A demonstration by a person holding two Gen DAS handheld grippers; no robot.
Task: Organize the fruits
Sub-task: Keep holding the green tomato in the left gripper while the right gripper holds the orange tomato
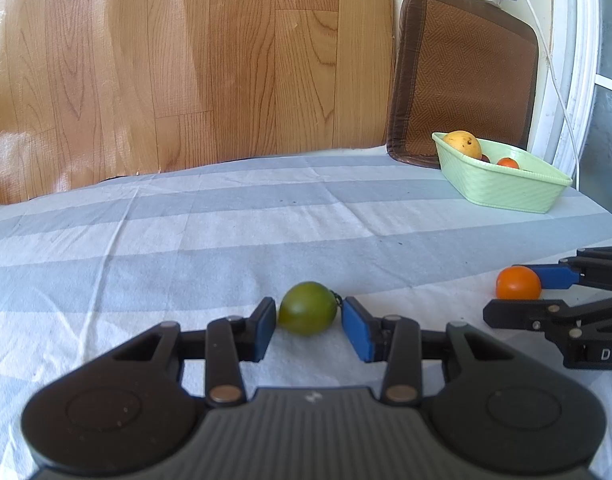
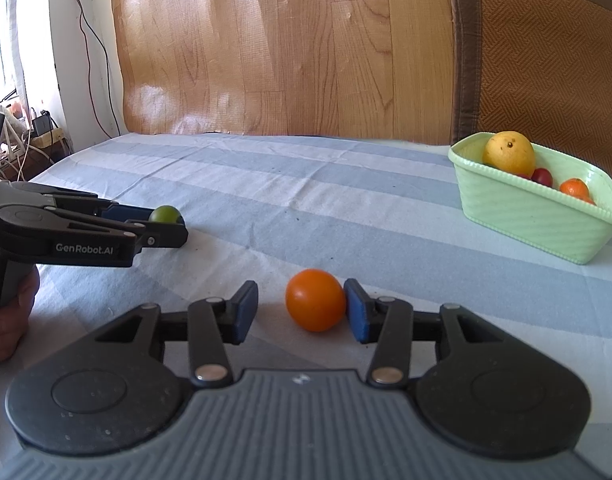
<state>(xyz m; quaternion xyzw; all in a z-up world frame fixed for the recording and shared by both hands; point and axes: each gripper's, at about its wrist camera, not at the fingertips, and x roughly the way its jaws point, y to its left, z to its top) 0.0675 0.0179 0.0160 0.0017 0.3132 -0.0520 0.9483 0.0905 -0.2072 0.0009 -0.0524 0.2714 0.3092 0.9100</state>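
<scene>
While both tools sit low over the striped cloth (image 1: 186, 216), I note the left gripper (image 1: 308, 322) first. Its blue pads bracket the green fruit (image 1: 308, 314), which rests on the cloth. The left-hand pad meets the fruit's side; the right-hand pad stands at the stem end, and from my own wrist view I cannot tell whether it presses the skin or only the small dark stem. From the right wrist view the fruit (image 2: 165, 214) sits at the fingertips of that tool, half hidden by the near finger. I log the grip as closed on it.

My right gripper (image 2: 302, 312) is around the orange fruit (image 2: 315, 300), which also lies on the cloth. The right-hand pad touches it; the left-hand pad (image 2: 244, 312) stands clearly apart, with bare cloth showing between pad and fruit. Jaws released, then, nothing pinched. The left wrist view shows the same fruit (image 1: 518, 283) between the two fingers of that tool, near the right edge.

Pale green basket (image 2: 545, 224) stands far right on the cloth, well apart from both tools, in front of a brown woven mat (image 2: 545, 60) leaning on the wall. Inside it: one large yellow fruit (image 2: 509, 153) at the back end, a small red one (image 2: 542, 177) just beside it, and a small orange one (image 2: 573, 188) nearer the front. Part of my left hand (image 2: 10, 320) shows on its handle.
</scene>
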